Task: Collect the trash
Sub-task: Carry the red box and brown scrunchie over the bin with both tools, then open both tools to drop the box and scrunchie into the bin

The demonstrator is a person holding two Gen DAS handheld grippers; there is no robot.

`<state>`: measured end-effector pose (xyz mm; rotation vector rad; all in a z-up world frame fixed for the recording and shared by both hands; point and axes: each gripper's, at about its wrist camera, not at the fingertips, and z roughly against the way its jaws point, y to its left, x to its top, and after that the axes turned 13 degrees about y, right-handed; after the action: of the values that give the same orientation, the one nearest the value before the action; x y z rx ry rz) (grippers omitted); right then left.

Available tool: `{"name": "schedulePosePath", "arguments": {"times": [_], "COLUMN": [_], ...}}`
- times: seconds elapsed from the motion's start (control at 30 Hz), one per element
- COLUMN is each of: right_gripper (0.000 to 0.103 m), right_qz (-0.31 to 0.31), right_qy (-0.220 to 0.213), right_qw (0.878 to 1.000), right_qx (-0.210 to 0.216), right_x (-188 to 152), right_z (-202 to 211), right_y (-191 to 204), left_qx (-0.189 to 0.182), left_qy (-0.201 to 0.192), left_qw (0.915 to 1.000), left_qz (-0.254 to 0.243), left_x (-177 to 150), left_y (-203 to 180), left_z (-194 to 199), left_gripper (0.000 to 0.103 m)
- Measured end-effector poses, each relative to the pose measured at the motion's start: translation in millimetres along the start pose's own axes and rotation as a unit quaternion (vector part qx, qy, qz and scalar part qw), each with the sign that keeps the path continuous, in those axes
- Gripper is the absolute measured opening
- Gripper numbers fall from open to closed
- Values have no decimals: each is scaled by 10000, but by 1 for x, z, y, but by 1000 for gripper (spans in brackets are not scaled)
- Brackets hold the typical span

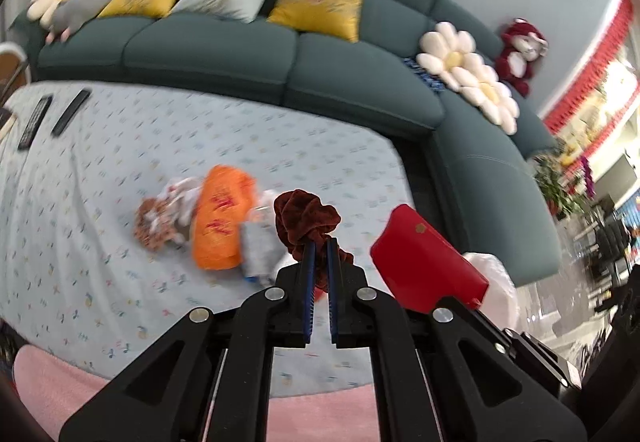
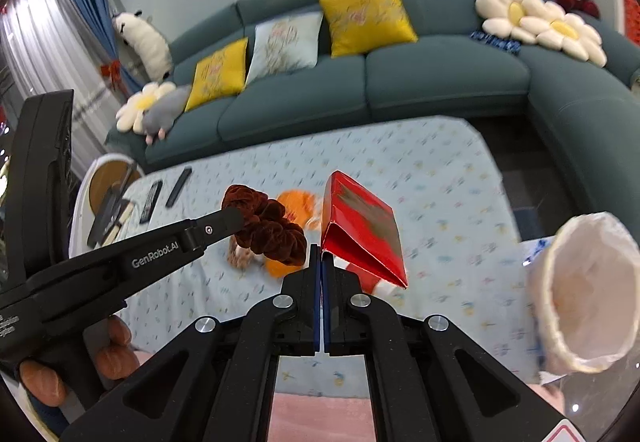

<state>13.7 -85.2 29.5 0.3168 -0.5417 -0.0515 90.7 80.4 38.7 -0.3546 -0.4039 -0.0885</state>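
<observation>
The right gripper (image 2: 321, 262) pinches a flattened red carton (image 2: 360, 230) by its lower corner, jaws pressed nearly together, and holds it above the patterned table (image 2: 440, 170). The lined bin (image 2: 588, 294) opens just to its right and lower, so this hand is the nearer one to drop first. The carton's long axis slants up and away from the jaws, its free end toward the sofa (image 2: 440, 82). The left gripper (image 1: 320, 248) is clamped on a brown scrunchie (image 1: 304, 214), which bunches upward from the jaws; more wrappers (image 1: 218, 218) lie on the table beyond
</observation>
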Motion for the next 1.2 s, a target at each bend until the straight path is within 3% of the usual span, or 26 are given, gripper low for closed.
{"name": "schedulePosePath", "arguments": {"times": [0.33, 0.7, 0.87, 1.2], "right_gripper": [1, 1, 1, 1], "right_qz": [-580, -1648, -2073, -2410], "right_qy": [-587, -602, -458, -199], "right_qw": [9957, 9810, 9730, 9660], "right_qx": [-417, -824, -910, -921], "right_x": [-15, -49, -67, -88], "right_z": [61, 78, 69, 47], "right_y": [-78, -194, -238, -281], "left_qx": [-546, -870, -942, -852], "left_qy": [-9, 537, 884, 1285], "left_qw": [9954, 9808, 9741, 9685], "left_qz": [-785, -1659, -1857, -1958], "left_x": [-9, -32, -43, -54], "left_y": [-97, -212, -244, -273], "left_z": [10, -38, -72, -124], "left_gripper": [5, 5, 5, 7]}}
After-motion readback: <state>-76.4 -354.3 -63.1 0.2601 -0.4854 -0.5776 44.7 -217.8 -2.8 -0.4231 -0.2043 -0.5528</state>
